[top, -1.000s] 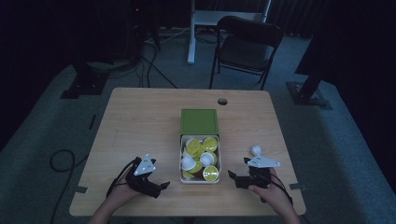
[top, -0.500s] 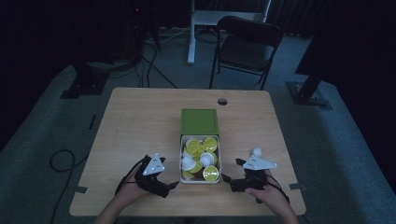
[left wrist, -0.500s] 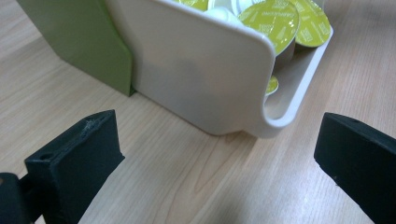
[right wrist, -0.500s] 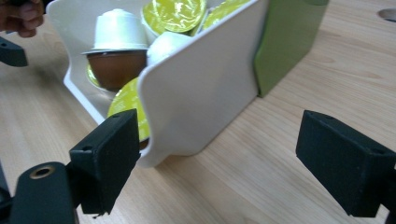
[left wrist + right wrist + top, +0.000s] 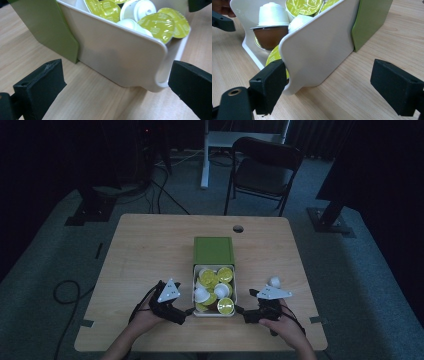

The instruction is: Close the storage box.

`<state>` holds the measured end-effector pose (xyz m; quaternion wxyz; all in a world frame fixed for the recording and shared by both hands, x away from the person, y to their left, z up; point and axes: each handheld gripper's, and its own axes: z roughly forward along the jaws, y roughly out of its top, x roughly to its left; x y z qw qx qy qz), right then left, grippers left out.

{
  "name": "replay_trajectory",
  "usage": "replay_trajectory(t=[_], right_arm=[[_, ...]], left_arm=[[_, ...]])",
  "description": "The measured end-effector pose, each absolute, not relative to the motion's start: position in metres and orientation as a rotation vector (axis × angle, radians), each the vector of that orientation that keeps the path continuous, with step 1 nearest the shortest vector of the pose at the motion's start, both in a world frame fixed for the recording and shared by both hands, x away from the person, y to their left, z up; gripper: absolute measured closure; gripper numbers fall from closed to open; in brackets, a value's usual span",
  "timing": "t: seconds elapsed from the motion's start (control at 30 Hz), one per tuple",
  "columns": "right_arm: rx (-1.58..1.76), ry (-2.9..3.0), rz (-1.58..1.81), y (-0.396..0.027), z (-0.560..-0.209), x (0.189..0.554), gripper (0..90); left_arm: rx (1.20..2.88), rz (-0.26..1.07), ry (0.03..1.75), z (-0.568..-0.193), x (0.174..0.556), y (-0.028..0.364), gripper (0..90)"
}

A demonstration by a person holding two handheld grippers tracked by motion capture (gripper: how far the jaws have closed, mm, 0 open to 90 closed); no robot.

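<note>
a wooden table (image 5: 150, 250) carries a white tray (image 5: 236, 296) of coffee capsules, pulled partway out of a green sleeve (image 5: 213, 250). the sleeve lies at the middle of the table and the tray reaches from it toward the near edge. the tray holds several yellow-green foil-topped capsules (image 5: 225, 306) mixed with white capsules (image 5: 201, 294); in the right gripper view 1 brown capsule (image 5: 270, 36) with a white cap shows near the tray's open front.

the left gripper (image 5: 186, 314), held in the person's left hand (image 5: 145, 317), sits just beside the tray's near left corner. in the left gripper view its 2 black jaws stand spread wide, with the tray's rounded front corner (image 5: 160, 62) between them, close to the right-hand jaw; nothing is clamped.

the right gripper (image 5: 241, 314), held in the right hand (image 5: 286, 326), sits at the tray's near right corner. in the right gripper view its jaws are also parted wide; the left-hand jaw is right against the tray's curved front edge (image 5: 289, 75), the other well apart from the tray wall.

a round hole (image 5: 238, 228) lies near the table's far edge. beyond the table stands a dark folding chair (image 5: 265, 167).
</note>
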<state>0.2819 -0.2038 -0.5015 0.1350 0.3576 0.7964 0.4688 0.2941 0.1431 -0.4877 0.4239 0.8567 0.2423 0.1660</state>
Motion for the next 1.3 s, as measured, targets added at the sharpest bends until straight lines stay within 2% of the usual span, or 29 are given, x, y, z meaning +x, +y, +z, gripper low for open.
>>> replay_trajectory(t=[1.3], right_arm=[[1.086, 2.253, 1.327, -0.199, -0.502, 0.309, 12.5]], left_arm=[[2.146, 0.463, 0.659, -0.487, 0.329, 0.143, 0.5]])
